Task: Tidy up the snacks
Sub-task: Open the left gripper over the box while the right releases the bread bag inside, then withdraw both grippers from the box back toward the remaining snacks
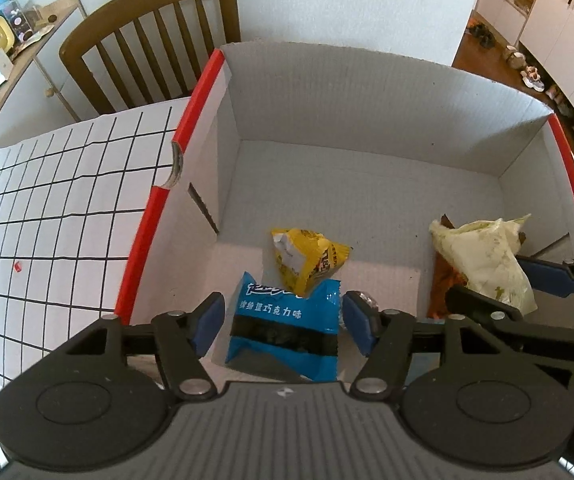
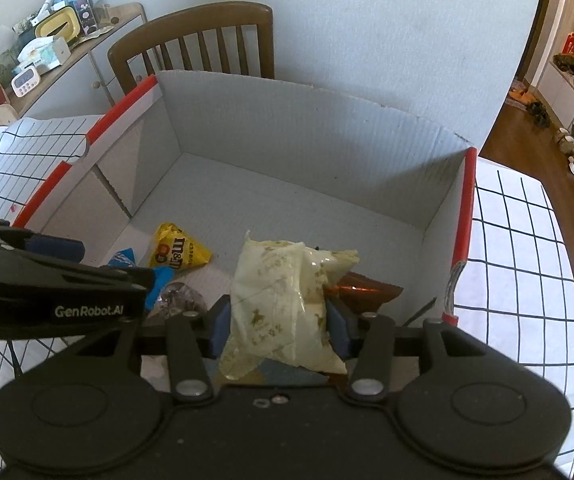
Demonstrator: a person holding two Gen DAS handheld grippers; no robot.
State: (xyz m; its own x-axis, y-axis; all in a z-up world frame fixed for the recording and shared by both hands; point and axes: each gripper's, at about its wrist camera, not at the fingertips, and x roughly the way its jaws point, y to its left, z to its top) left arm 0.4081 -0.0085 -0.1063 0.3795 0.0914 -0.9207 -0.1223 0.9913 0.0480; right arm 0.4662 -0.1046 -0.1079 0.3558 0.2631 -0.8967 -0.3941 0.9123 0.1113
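A white cardboard box with red rims stands on the table. My left gripper reaches down into it and is open. A blue snack packet lies between its pads with a gap on each side. A yellow M&M's bag lies just beyond, overlapping the blue packet's top. My right gripper is shut on a cream-coloured packet, which rests over a brown packet. A shiny wrapped sweet lies between the two grippers.
A wooden chair stands behind the box against the wall. A white cloth with a black grid covers the table on both sides of the box. At the far left a sideboard holds clutter.
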